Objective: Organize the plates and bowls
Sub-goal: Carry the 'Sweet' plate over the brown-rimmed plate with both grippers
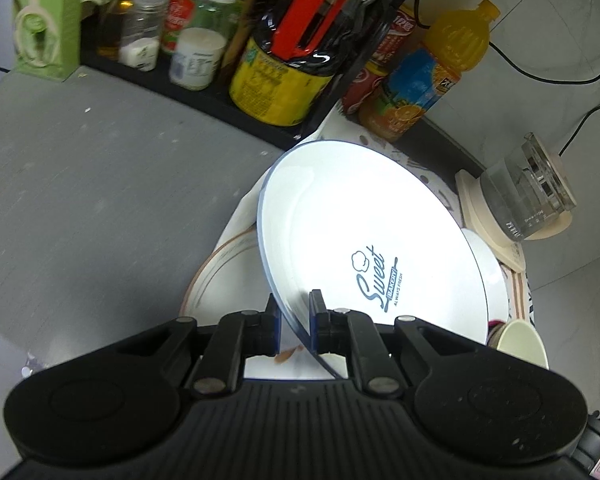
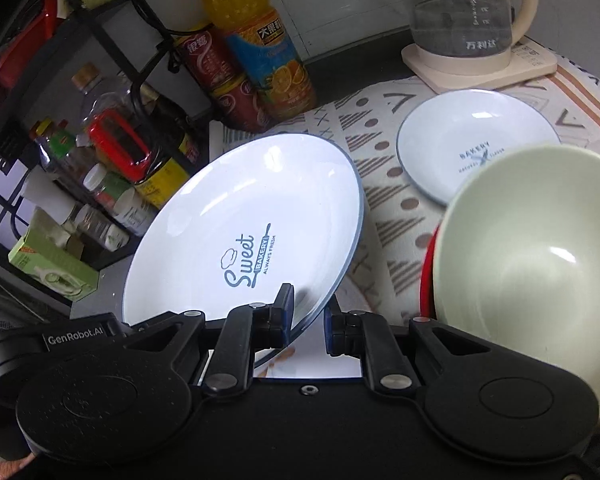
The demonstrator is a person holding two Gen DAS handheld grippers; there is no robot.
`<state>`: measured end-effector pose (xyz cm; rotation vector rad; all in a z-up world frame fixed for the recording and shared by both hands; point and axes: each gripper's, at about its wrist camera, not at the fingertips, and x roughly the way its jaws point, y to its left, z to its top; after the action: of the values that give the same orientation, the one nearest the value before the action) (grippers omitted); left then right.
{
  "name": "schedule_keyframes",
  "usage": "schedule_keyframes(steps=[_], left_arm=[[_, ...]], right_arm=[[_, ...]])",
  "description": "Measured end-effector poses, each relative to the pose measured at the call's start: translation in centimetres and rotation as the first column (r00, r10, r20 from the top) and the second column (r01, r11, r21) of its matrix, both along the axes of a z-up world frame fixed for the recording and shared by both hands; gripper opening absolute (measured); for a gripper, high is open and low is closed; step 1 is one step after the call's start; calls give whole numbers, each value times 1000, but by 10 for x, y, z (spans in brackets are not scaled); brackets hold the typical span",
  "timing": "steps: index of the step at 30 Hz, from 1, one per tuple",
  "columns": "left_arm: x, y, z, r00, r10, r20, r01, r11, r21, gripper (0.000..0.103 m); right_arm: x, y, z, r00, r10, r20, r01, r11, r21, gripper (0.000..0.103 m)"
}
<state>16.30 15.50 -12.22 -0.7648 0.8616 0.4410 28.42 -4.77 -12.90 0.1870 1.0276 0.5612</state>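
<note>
A large white plate (image 1: 364, 232) with a blue rim and "Sweet Bakery" print is held tilted above the table; it also shows in the right wrist view (image 2: 244, 232). My left gripper (image 1: 294, 316) is shut on its near rim. My right gripper (image 2: 308, 312) has its jaws around the plate's lower rim with a gap on the right side. A brown-rimmed plate (image 1: 216, 268) lies under it. A smaller white "Bakery" plate (image 2: 476, 136) lies on the patterned cloth (image 2: 384, 216). A pale green bowl (image 2: 532, 264) in a red bowl (image 2: 426, 272) sits close on the right.
A black rack (image 1: 204, 92) with bottles and jars stands at the back left. An orange juice bottle (image 2: 256, 36) and a red can (image 2: 216, 76) stand beside it. A glass kettle (image 2: 468, 12) on a cream base sits at the back right. Grey table (image 1: 100, 184) lies left.
</note>
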Motion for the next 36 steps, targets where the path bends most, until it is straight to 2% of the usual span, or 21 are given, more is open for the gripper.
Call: schedule_keyframes(steps=[15,25,36], left_arm=[[-44,-24,-11,999,-9,-50,8,1000,-13,12],[-44,-30,-23,996,-40,-82,38,999,-30,12],[-33,-28,-34,991,-70,-118,65,997,-45,13]], right_arm=[[-45,-21,-9,999,34,-2,-34,999,-29,15],[-55,-30,-15,1000,27,-11,-28,997,-67,15],[-48,-30,-25,999,11,-33,-14,995,-97,15]])
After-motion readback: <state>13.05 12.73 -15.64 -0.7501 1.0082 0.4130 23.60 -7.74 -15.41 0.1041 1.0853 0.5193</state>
